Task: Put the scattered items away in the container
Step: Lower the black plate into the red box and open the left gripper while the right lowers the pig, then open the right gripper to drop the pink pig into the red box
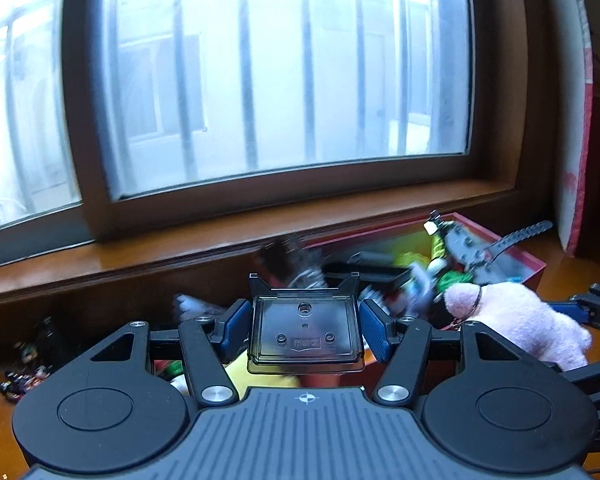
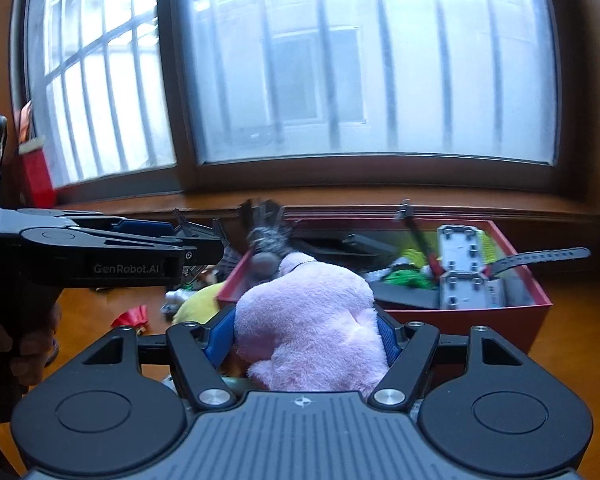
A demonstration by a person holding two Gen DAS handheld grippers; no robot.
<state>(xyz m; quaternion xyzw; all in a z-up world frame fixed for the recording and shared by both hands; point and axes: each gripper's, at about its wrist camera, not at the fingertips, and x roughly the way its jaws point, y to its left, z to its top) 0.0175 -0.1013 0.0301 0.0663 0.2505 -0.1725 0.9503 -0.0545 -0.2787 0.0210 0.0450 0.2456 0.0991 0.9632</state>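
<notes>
My left gripper [image 1: 305, 322] is shut on a smoky clear plastic case [image 1: 305, 332], held flat between the blue pads. My right gripper [image 2: 306, 332] is shut on a pink plush toy [image 2: 312, 320], which also shows at the right of the left wrist view as the pink plush toy [image 1: 516, 316]. Just beyond both stands an open red box [image 2: 460, 316] holding several toys, a grey plate and a black strap. A blurred dark fuzzy thing [image 2: 264, 232] hangs in the air over the box's left corner. In the right wrist view the left gripper [image 2: 196, 236] reaches in from the left.
Small figures [image 1: 24, 376] lie on the wooden table at the far left. A yellow soft thing [image 2: 196, 304] and a red scrap [image 2: 132, 316] rest left of the box. A wooden window sill [image 1: 140, 256] and barred window close off the back. A hand [image 2: 28, 344] grips the left tool.
</notes>
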